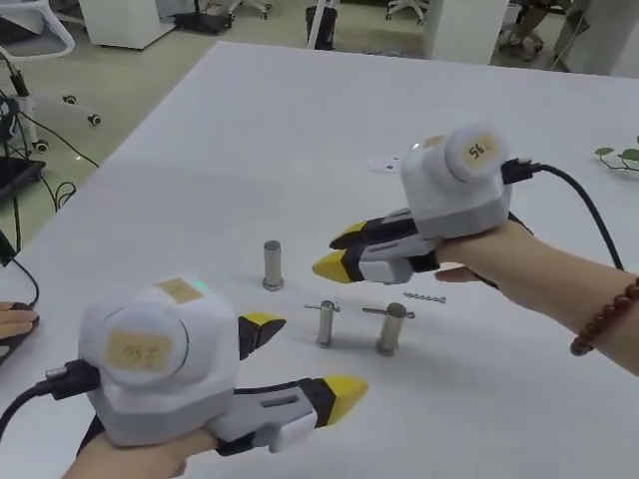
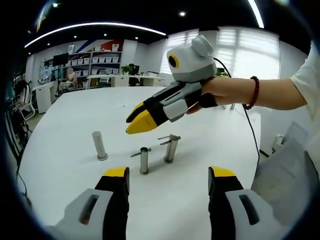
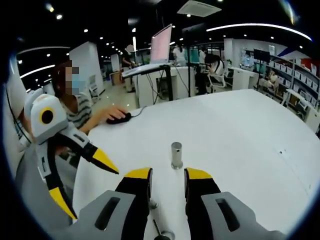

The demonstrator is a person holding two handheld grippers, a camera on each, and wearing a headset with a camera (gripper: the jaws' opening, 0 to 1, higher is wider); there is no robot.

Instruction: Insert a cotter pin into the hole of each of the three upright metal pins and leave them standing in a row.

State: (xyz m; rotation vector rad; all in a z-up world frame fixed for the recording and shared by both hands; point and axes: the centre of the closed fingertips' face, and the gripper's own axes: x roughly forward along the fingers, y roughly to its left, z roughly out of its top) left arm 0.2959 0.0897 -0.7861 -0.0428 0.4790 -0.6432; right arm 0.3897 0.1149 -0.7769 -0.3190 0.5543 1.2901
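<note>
Your left gripper (image 1: 303,354) sits low on the near side of the white table (image 1: 300,130). Its 2 yellow-tipped jaws are spread wide with nothing between them. It is clear of all 3 upright metal pins, which stand beyond its tips.

In the left gripper view, the left gripper (image 2: 169,175) faces the row. The middle pin (image 2: 144,160) and the third pin (image 2: 171,148) stand ahead, inside the span of the jaws. The bare pin (image 2: 100,146) stands off to the left.

Your right gripper (image 1: 339,251) hangs above the table on the far side of the row, with its tips pointing left. Its jaws are a little apart and hold nothing. Its tips lie between the bare pin (image 1: 273,264) and the third pin (image 1: 391,327), and beyond the middle pin (image 1: 324,322). They touch none of the 3.

In the right gripper view, the right gripper (image 3: 168,175) has the bare pin (image 3: 176,155) straight ahead, in line with the narrow gap and just past the tips. Your left gripper (image 3: 75,150) shows at that view's left.

The bare pin has no cotter pin through it. The middle pin carries 1 cotter pin (image 1: 321,307) across its top, and the third pin carries another cotter pin (image 1: 387,311) the same way. A loose cotter pin (image 1: 424,296) lies flat on the table just beside the third pin, under your right hand, touched by neither gripper.
</note>
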